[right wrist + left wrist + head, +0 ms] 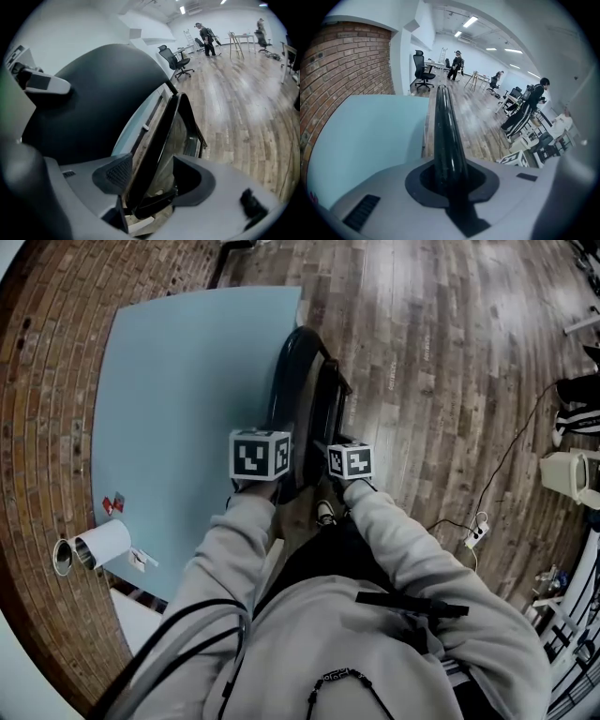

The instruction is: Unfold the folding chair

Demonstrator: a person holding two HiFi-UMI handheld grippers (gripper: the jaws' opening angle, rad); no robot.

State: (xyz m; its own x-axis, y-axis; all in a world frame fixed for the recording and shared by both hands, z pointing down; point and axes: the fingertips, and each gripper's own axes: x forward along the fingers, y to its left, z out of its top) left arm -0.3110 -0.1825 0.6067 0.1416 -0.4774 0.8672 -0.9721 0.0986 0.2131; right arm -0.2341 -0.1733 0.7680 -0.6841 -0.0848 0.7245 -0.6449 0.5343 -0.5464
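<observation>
A black folding chair [305, 395] stands folded on the wooden floor, just right of a light blue board. My left gripper [261, 457] is at the chair's near top edge; in the left gripper view my left gripper [450, 177] is shut on the glossy black backrest edge [444, 131], which runs straight away from the jaws. My right gripper [350, 463] is beside it, slightly right. In the right gripper view my right gripper [152, 180] is open, with a thin black chair frame bar [161, 140] passing between the pads without being pressed. The chair's broad black back [89, 103] fills the left.
The light blue board [187, 409] lies along a brick wall [47, 399] on the left. A white cup-like roll [94, 547] sits near its lower corner. A cable and power strip [476, 532] lie on the floor at the right. People [529, 110] and an office chair [423, 70] are far off.
</observation>
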